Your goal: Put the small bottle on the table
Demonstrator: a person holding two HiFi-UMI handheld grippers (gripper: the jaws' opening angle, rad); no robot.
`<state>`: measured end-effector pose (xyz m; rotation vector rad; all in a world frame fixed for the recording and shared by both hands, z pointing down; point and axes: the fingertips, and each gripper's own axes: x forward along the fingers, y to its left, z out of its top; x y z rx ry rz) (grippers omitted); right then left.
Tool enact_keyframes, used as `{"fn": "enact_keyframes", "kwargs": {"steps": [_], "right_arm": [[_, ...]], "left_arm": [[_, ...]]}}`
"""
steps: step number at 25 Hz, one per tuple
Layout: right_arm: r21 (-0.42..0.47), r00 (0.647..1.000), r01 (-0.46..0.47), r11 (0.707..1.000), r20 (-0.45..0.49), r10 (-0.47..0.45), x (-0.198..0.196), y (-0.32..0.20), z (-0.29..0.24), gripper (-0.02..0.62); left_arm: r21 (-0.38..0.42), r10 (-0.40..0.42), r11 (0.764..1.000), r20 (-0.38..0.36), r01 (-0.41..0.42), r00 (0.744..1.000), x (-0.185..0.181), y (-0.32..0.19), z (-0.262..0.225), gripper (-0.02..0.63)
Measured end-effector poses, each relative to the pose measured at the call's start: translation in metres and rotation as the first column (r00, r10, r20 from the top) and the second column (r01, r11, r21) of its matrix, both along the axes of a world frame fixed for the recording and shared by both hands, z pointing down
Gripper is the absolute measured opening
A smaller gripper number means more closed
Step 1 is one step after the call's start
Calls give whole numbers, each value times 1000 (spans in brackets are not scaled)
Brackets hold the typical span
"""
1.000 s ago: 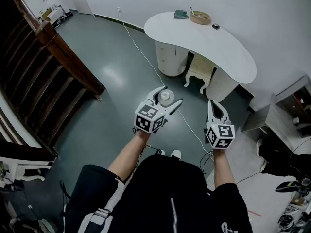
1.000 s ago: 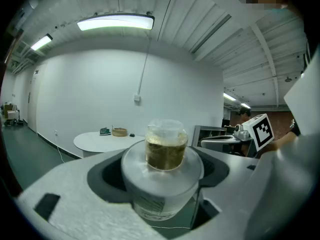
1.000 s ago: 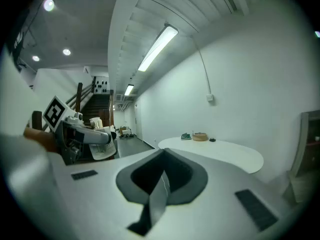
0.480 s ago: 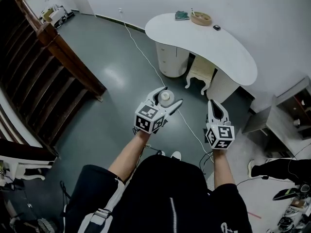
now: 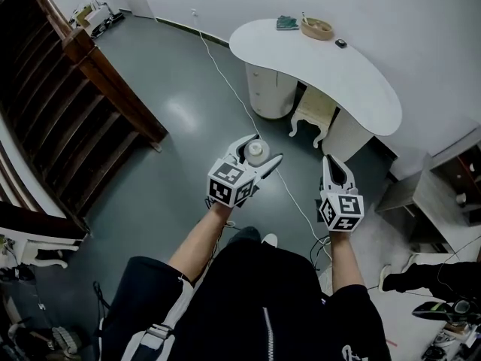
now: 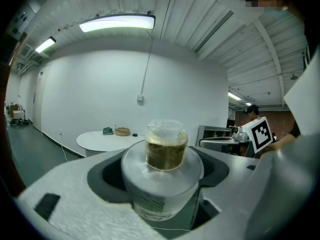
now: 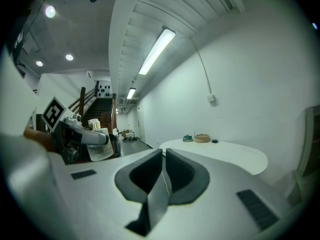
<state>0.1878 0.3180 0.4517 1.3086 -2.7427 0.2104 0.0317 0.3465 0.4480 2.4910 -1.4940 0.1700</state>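
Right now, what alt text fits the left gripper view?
The left tongs are shut on a small upright bottle, pale-bodied with a brownish neck. Beyond it, a white curved table stands by a white wall.

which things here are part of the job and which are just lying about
Job: small bottle, held in the left gripper; white table.
Lying about: basket, green item, small black object, floor cable, stool.
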Motion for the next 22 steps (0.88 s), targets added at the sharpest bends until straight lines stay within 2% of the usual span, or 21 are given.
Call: {"fn": "enact_keyframes", "kwargs": {"steps": [13,22], "right_arm": [[-46,1000,21,999,12,-21,-8,-25,18,9],[-64,1000,12,998,-7,-12,-46,-105,27,9]], "left_arm": [[-17,-24,1000,-9,24,1000,-6,-21,11,356],[-38,-7,999,-25,6,1000,-41,-103,27,356]]}}
